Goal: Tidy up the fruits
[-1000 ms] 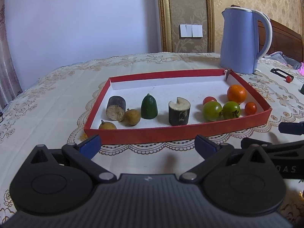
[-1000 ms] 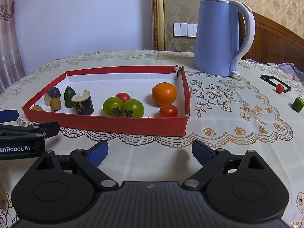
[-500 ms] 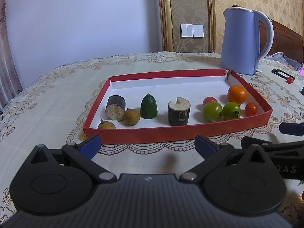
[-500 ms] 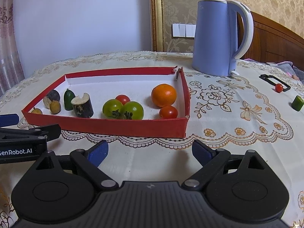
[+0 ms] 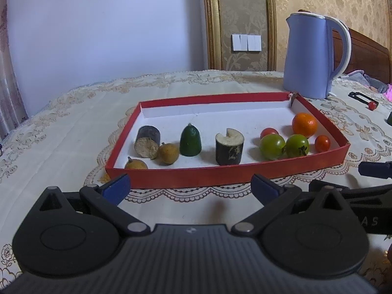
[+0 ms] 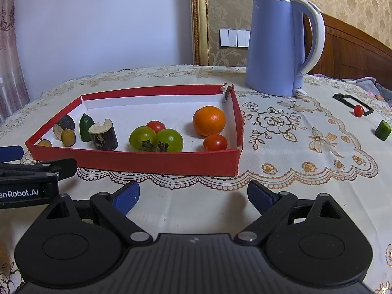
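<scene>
Both grippers hovering low over the table's near edge, left gripper (image 5: 189, 187) and right gripper (image 6: 193, 197) alike with fingers spread wide, grasping nothing. Inside the red tray (image 6: 156, 163): orange (image 6: 209, 120) toward its right edge, two green tomatoes (image 6: 155, 139) touching mid-tray, dark sugarcane chunk (image 5: 229, 149) upright, longans (image 5: 168, 153) at the left end. Beyond its far right corner, a blue kettle (image 6: 276, 46). Stray cherry tomato (image 6: 358, 110) near the table's right edge.
</scene>
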Demonstrator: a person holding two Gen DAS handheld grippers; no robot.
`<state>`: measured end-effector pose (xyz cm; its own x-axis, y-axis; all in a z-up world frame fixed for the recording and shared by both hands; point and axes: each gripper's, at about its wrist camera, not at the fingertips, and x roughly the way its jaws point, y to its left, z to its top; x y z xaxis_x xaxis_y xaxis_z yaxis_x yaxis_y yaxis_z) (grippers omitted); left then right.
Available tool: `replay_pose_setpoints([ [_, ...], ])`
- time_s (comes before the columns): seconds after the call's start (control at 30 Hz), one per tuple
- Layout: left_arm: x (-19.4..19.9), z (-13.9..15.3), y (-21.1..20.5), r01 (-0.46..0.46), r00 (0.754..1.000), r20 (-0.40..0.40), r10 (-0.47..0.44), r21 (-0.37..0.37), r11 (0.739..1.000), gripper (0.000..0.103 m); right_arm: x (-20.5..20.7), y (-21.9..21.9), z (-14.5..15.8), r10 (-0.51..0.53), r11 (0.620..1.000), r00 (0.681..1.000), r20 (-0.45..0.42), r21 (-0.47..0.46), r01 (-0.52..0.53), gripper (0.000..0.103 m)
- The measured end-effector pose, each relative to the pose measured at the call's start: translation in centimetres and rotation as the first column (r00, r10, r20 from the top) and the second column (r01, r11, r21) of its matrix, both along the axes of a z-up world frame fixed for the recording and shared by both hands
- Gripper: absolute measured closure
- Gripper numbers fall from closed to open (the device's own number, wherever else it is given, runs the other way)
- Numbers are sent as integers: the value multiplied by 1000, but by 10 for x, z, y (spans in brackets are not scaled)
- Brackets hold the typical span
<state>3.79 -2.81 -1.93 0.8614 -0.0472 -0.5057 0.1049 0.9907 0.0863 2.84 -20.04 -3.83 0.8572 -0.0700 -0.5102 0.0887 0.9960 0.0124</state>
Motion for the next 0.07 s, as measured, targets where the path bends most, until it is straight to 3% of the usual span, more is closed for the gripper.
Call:
replay_pose_setpoints([
  [0.07, 0, -1, -1, -2, 1000, 5, 2, 12, 1000, 0, 0, 2, 0, 6, 1000, 1000, 1, -9, -6, 8],
])
